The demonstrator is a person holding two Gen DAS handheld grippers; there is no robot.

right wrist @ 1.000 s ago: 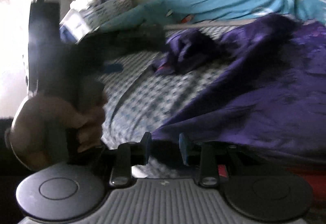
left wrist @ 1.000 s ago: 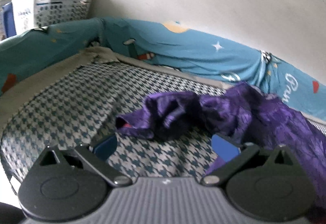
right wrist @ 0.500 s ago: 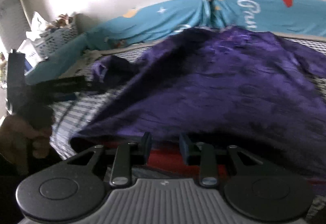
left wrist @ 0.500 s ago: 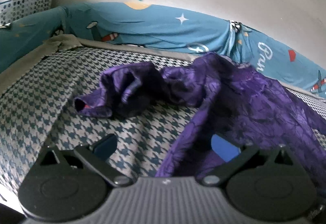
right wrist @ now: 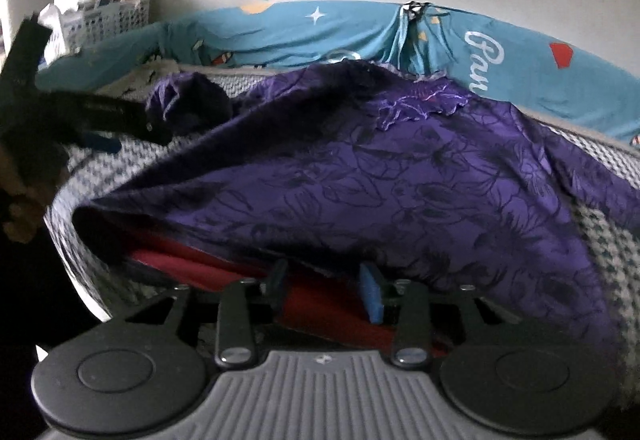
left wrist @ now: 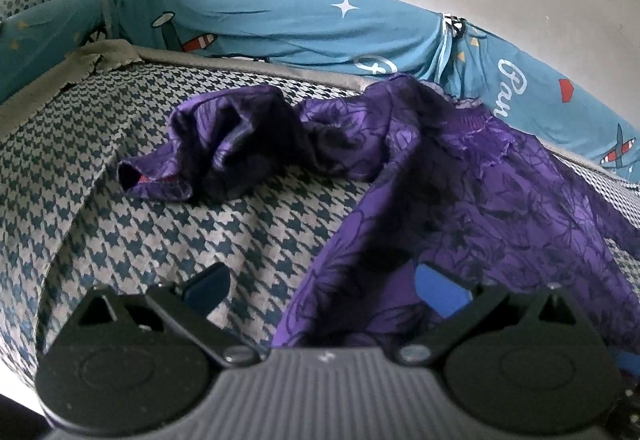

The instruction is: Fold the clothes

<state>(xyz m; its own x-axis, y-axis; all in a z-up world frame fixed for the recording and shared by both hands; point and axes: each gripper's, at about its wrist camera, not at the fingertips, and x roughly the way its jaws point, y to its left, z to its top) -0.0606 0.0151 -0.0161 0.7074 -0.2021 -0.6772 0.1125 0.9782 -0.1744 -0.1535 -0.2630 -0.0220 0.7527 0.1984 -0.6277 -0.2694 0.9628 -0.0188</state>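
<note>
Right now you are at the laying-out step — the purple floral blouse lies spread on the houndstooth bed cover, its one sleeve bunched toward the far side, nothing folded yet. Your right gripper sits at the near hem, its jaws opening, with the hem and red lining between them but apparently not pinched. Your left gripper stands wide apart over the blouse's side edge, holding nothing. Next, I judge, you need that crumpled sleeve pulled flat — grip its cuff cleanly, not the cover beneath.
</note>
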